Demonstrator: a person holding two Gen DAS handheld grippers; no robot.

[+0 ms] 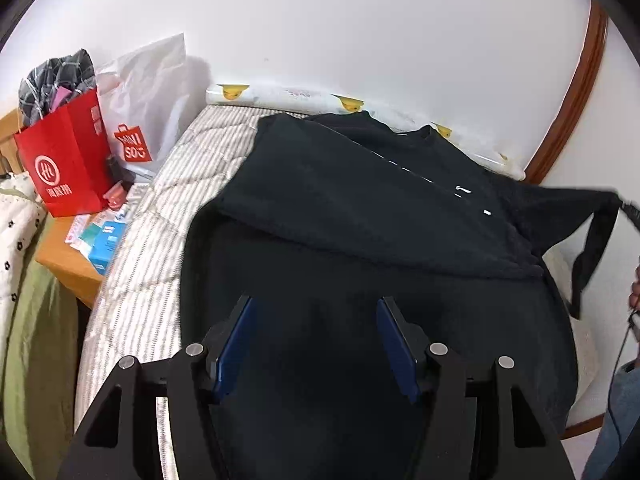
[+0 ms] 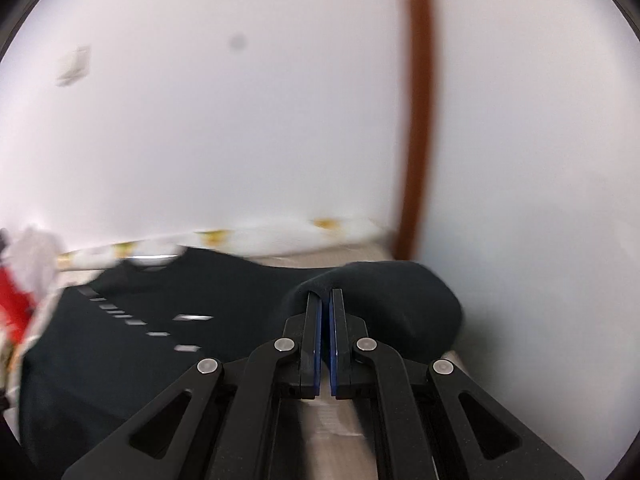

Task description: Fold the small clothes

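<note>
Right claw [image 2: 325, 294] pinched on sleeve of black shirt [image 1: 360, 216]; shirt on bed [image 1: 168, 184] ahead of wide, empty left claw [image 1: 314, 304]. Risk: thin grip slips mid-fold, sleeve drops, bunches.

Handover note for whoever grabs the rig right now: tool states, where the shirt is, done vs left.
Left tool: open, hovering over the black shirt, holding nothing.
Right tool: shut on the shirt's right sleeve, lifted off the bed; that view is motion-blurred.
Shirt lies on the striped mattress, left side already folded over the body.
Left: bring the right sleeve across, then finish the folds.
</note>
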